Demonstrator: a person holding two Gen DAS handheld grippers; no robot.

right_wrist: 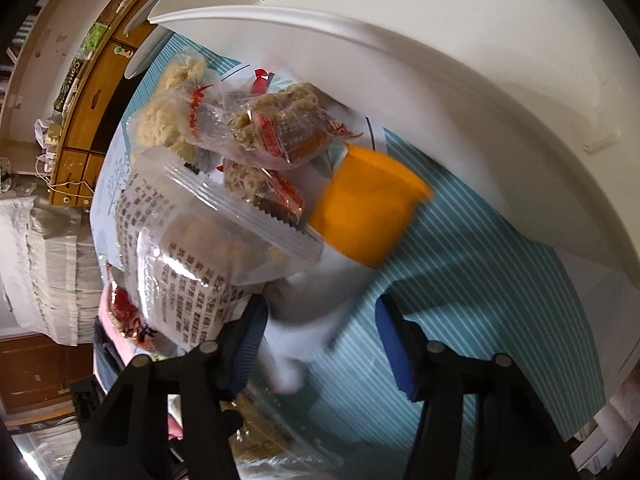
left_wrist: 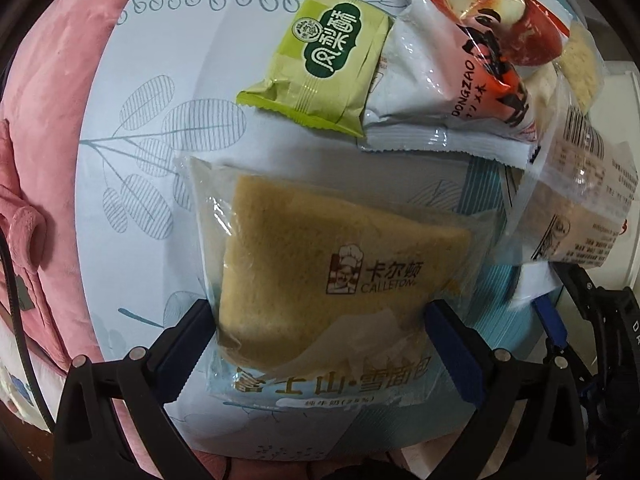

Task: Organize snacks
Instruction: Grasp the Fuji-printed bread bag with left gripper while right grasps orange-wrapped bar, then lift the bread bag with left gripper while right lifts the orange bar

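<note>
A clear packet of tan bread [left_wrist: 320,248] lies on a leaf-print cloth [left_wrist: 140,128]. My left gripper [left_wrist: 320,332] points down over it, and both blue pads press the wrapper's sides inward. In the right wrist view, a blurred white packet with an orange end [right_wrist: 360,208] lies on the teal striped cloth [right_wrist: 480,300]. It sits between the fingers of my right gripper [right_wrist: 324,344]. The left pad touches its white part, while the right pad stands apart with cloth showing in the gap.
A green cake packet [left_wrist: 320,60], a white and red packet [left_wrist: 452,80] and a clear printed packet [left_wrist: 580,208] lie beyond the bread. Clear packets of crumbly snacks [right_wrist: 276,128] pile beside a white plastic bin [right_wrist: 400,40]. A pink cushion [left_wrist: 48,160] borders the left.
</note>
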